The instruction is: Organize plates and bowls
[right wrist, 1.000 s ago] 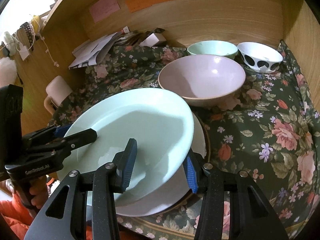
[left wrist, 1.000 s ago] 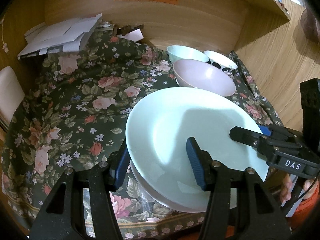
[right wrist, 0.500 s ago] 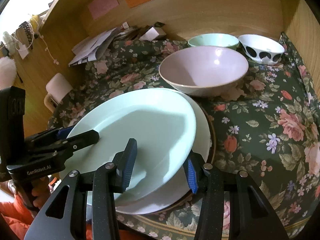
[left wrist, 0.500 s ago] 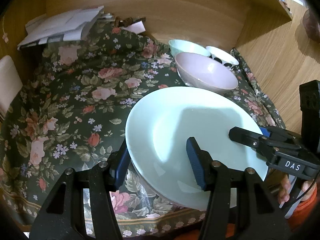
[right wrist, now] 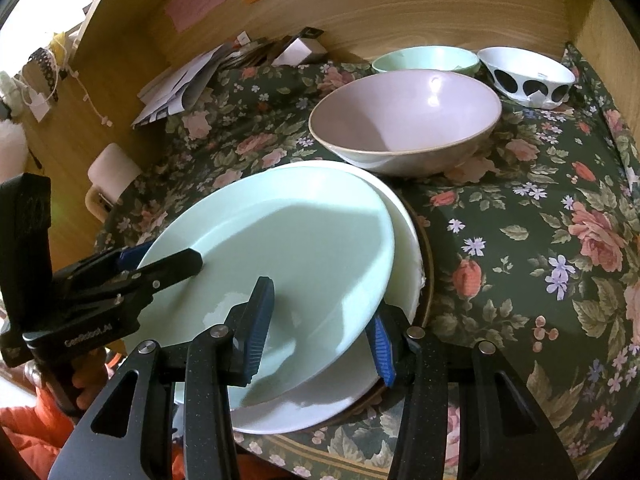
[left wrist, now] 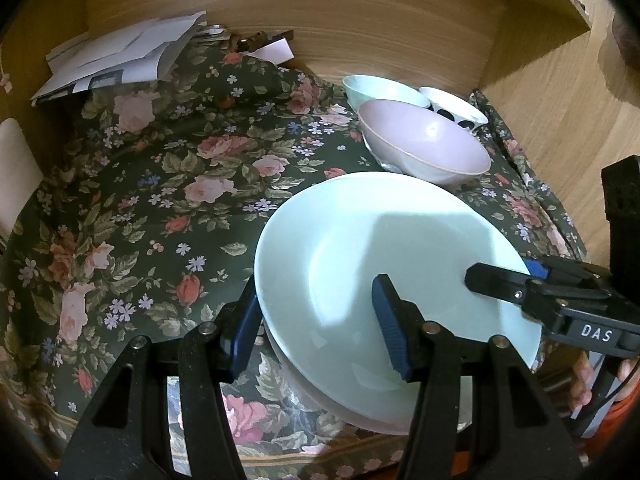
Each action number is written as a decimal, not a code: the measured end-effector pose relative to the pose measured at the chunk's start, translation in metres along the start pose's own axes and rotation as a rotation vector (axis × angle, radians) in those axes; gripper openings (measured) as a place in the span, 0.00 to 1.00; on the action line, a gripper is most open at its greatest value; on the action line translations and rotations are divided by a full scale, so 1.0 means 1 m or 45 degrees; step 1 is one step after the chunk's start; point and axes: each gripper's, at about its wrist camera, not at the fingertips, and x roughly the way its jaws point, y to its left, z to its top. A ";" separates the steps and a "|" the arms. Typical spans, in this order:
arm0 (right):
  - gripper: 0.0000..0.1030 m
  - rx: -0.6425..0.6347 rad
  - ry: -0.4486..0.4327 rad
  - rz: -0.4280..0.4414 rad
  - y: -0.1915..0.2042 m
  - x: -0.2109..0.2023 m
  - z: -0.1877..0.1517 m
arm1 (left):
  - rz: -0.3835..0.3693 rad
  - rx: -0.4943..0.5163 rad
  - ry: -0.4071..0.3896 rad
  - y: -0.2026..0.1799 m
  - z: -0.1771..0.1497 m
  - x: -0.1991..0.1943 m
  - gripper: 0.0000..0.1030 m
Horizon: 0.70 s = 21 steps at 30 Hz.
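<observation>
A pale mint plate (left wrist: 384,248) (right wrist: 288,248) is held between both grippers, just above a white plate (right wrist: 404,248) that lies on a brown-rimmed plate (right wrist: 428,264). My left gripper (left wrist: 320,328) straddles the mint plate's left rim, one finger above and one below. My right gripper (right wrist: 320,316) straddles its right rim the same way. Each gripper shows in the other's view: the right one (left wrist: 496,276) and the left one (right wrist: 168,260). A pink bowl (right wrist: 404,120), a mint bowl (right wrist: 428,58) and a white bowl with black spots (right wrist: 528,76) stand behind.
A dark floral cloth (left wrist: 160,200) covers the desk. Loose papers (left wrist: 120,56) lie at the back left. Wooden walls (left wrist: 540,92) close in at the back and right. A white mug (right wrist: 112,172) stands at the left edge.
Both grippers and the mint plate have sunk closer to the white plate and moved slightly toward the bowls. The grip looks the same.
</observation>
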 end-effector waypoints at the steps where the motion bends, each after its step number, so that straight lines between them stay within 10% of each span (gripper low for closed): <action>1: 0.41 -0.006 0.002 -0.005 0.000 0.000 0.000 | 0.006 -0.001 0.004 0.001 0.000 0.001 0.53; 21: 0.38 -0.026 0.023 -0.026 -0.006 -0.009 0.000 | -0.019 -0.031 0.065 0.010 -0.002 0.016 0.50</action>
